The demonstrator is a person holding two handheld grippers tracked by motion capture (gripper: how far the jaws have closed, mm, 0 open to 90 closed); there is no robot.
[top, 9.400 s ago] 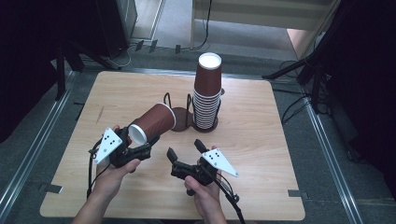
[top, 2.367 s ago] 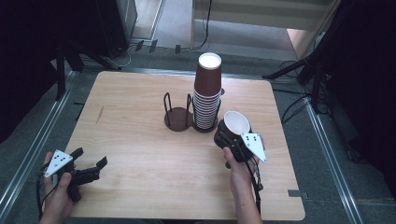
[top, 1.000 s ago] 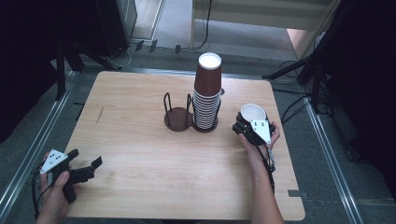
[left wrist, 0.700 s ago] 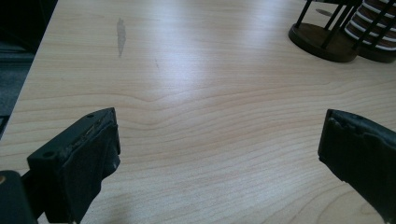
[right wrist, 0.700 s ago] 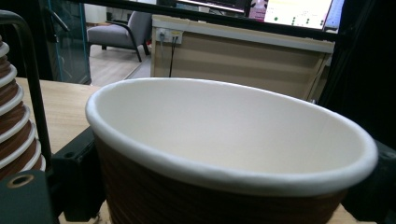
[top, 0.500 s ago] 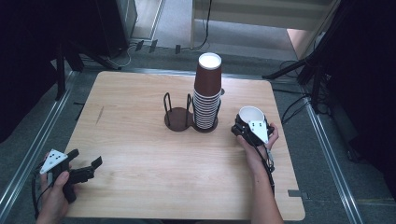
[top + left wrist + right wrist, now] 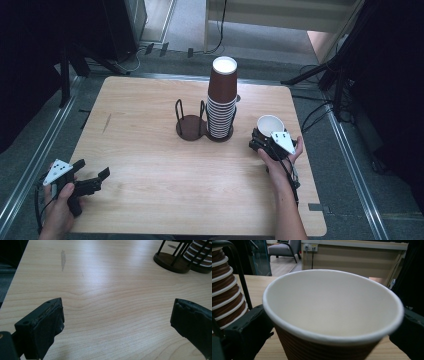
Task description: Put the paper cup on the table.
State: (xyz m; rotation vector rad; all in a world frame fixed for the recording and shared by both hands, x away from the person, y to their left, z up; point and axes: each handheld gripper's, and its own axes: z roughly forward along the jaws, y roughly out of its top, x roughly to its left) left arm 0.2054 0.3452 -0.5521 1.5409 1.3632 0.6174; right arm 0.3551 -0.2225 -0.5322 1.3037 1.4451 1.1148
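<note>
A brown ribbed paper cup (image 7: pixel 270 124) with a white inside stands upright, mouth up, near the table's right edge, and my right gripper (image 7: pixel 265 136) is shut on it. In the right gripper view the cup (image 7: pixel 332 315) sits between both jaws, with the tall stack of brown cups (image 7: pixel 227 297) to its left. That stack (image 7: pixel 222 100) stands upside down in one ring of a dark wire cup holder (image 7: pixel 189 125) at mid table; the other ring is empty. My left gripper (image 7: pixel 93 169) rests open at the front left corner, with nothing between its jaws (image 7: pixel 116 322).
The wooden table (image 7: pixel 150 165) is bare between the holder and both hands. In the left gripper view the holder base (image 7: pixel 172 262) lies far ahead to the right. Metal rails and dark stands flank the table.
Since 2.4 s ago the right gripper carried the cup farther right and away, then held still. The left gripper stayed open at the front left corner. Earlier still, the left gripper held the cup.
</note>
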